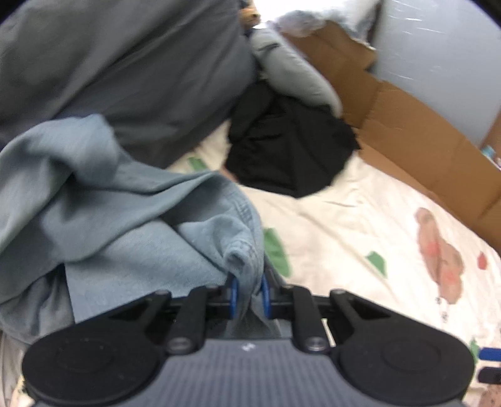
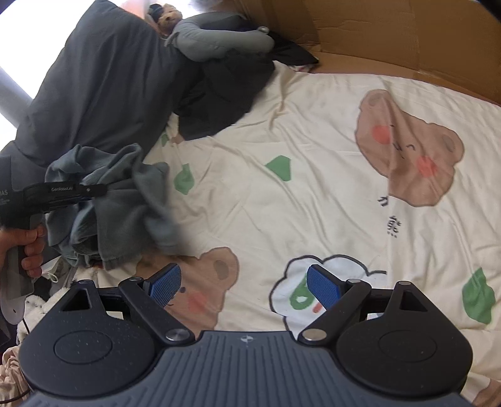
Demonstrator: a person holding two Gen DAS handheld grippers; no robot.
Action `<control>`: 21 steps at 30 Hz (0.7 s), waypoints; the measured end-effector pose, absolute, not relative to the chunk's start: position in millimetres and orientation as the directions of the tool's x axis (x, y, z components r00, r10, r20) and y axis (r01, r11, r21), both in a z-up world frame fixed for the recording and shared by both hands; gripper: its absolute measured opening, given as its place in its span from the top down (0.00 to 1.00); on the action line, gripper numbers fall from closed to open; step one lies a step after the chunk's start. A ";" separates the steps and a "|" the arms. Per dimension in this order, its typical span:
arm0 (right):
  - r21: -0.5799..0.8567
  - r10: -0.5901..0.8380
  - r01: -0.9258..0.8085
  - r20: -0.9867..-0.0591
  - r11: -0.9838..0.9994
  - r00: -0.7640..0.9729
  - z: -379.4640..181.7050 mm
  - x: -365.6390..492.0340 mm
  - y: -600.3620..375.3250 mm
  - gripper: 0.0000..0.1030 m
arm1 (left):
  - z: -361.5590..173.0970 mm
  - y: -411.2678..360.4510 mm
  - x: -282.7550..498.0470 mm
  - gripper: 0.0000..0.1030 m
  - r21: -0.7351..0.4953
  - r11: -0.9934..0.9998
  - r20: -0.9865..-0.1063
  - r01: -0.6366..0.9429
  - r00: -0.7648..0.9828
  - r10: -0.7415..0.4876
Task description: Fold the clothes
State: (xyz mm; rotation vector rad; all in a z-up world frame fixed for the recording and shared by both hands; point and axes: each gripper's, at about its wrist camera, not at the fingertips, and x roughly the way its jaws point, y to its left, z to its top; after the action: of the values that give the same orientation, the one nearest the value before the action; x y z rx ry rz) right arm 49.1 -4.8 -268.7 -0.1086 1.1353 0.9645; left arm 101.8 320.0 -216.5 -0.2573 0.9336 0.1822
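Observation:
My left gripper (image 1: 249,296) is shut on a hem of a light blue-grey garment (image 1: 119,213), which bunches up to the left and hangs over the bed. In the right wrist view the same garment (image 2: 125,200) hangs crumpled from the left gripper (image 2: 100,189) at the left, held above the sheet. My right gripper (image 2: 244,286) is open and empty, its blue pads spread wide, low over the cream bedsheet (image 2: 313,194) printed with bears and clouds.
A dark grey duvet (image 1: 125,69) is heaped at the back left. A black garment (image 1: 288,147) and a grey padded jacket (image 1: 291,69) lie at the far end. Brown cardboard (image 1: 422,141) lines the bed's right side. A plush toy (image 2: 167,15) sits far back.

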 end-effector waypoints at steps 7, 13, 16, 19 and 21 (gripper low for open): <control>0.408 0.627 -0.720 -0.777 0.561 0.048 -267.1 41.1 7.2 0.11 | -202.9 270.6 102.1 1.00 -0.278 0.954 -0.771 -0.111 0.619 -0.153; 0.408 0.627 -0.736 -0.778 0.540 0.029 -268.6 33.9 13.5 0.11 | -184.6 215.7 102.6 1.00 -0.244 0.969 -0.754 0.038 0.621 -0.214; 0.414 0.632 -0.738 -0.774 0.532 0.021 -270.3 32.8 15.4 0.11 | -189.9 218.1 100.7 1.00 -0.224 0.975 -0.777 0.006 0.603 -0.182; 0.421 0.636 -0.741 -0.771 0.523 0.010 -273.8 31.6 19.7 0.11 | -193.1 234.3 95.4 0.94 -0.213 0.976 -0.796 -0.053 0.588 -0.142; 0.433 0.641 -0.745 -0.767 0.508 -0.008 -278.2 30.1 26.3 0.11 | -191.6 245.3 86.8 0.86 -0.195 0.977 -0.800 -0.083 0.590 -0.109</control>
State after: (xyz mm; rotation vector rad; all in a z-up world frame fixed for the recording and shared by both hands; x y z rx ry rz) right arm 30.1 26.3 -278.2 -0.1125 1.1366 1.0978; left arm 86.8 245.3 -191.6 -0.2211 0.9423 -0.0151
